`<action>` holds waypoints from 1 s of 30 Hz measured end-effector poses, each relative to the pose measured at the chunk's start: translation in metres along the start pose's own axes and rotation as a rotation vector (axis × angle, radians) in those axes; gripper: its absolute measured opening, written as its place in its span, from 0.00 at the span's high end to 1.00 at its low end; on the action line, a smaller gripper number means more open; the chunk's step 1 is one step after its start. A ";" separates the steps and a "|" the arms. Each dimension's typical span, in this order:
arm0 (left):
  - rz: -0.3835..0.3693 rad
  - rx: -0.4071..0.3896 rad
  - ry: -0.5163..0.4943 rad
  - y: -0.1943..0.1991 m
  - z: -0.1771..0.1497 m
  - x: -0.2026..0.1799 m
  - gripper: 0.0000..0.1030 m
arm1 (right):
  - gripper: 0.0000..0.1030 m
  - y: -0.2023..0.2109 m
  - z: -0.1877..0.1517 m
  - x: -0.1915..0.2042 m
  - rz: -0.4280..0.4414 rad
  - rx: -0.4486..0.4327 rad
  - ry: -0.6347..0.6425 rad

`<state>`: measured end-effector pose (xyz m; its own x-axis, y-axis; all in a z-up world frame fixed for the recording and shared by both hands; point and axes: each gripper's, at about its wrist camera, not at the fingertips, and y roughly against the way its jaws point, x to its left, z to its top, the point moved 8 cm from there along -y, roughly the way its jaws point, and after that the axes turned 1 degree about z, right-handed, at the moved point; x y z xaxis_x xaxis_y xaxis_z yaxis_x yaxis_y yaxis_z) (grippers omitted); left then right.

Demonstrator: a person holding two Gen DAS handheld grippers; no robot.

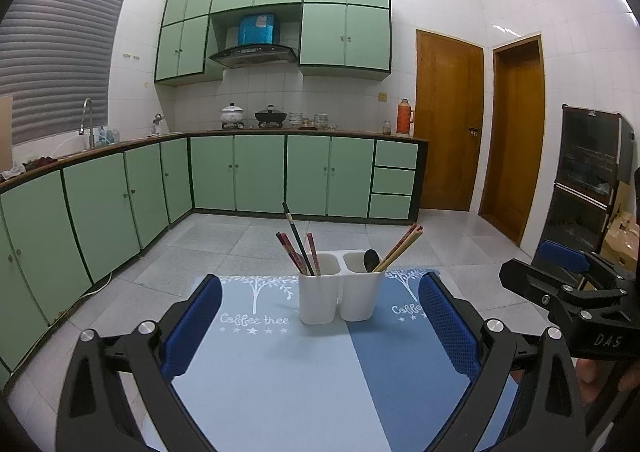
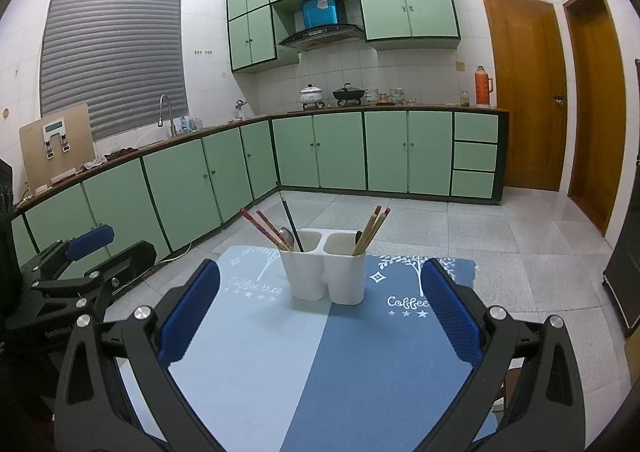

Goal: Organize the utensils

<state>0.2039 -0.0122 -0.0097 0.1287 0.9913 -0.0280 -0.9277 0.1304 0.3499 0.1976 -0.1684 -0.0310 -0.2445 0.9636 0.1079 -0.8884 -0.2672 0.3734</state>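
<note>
- Jaws wide on both: left gripper [image 1: 320, 328] and right gripper [image 2: 320, 316] hold nothing and hover over the blue mat [image 1: 280, 380] on the worktop, short of the holder.
- White two-compartment utensil holder [image 1: 340, 292] stands upright near the mat's far edge, centred between each pair of pads.
- Left compartment: red chopsticks [image 1: 290, 252], a dark chopstick [image 1: 298, 238], and a metal spoon [image 2: 286, 237] seen only from the right wrist view.
- Right compartment: pale chopsticks [image 1: 400, 248] leaning right, plus a dark spoon [image 1: 371, 260].
- Judgement: sorting looks unfinished, since spoons and chopsticks share both compartments.
- Advice for the step: approach one utensil from above, pinch high on its shaft, lift straight up so neighbours stay put; use the free gripper to steady the holder wall against tipping.
</note>
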 end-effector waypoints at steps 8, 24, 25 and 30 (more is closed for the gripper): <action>0.000 -0.001 0.000 0.000 0.000 0.001 0.06 | 0.05 0.000 0.000 0.002 0.001 0.000 0.001; 0.005 -0.002 0.004 0.002 -0.002 0.002 0.06 | 0.05 0.000 0.000 0.003 0.001 0.000 0.009; 0.006 -0.002 0.004 0.002 -0.002 0.002 0.06 | 0.05 0.000 0.000 0.003 0.001 0.000 0.009; 0.005 -0.002 0.003 0.002 -0.001 0.003 0.06 | 0.05 0.000 0.000 0.003 0.000 -0.001 0.009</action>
<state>0.2020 -0.0091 -0.0104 0.1231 0.9920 -0.0287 -0.9291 0.1253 0.3480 0.1964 -0.1654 -0.0309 -0.2483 0.9635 0.0997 -0.8885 -0.2676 0.3729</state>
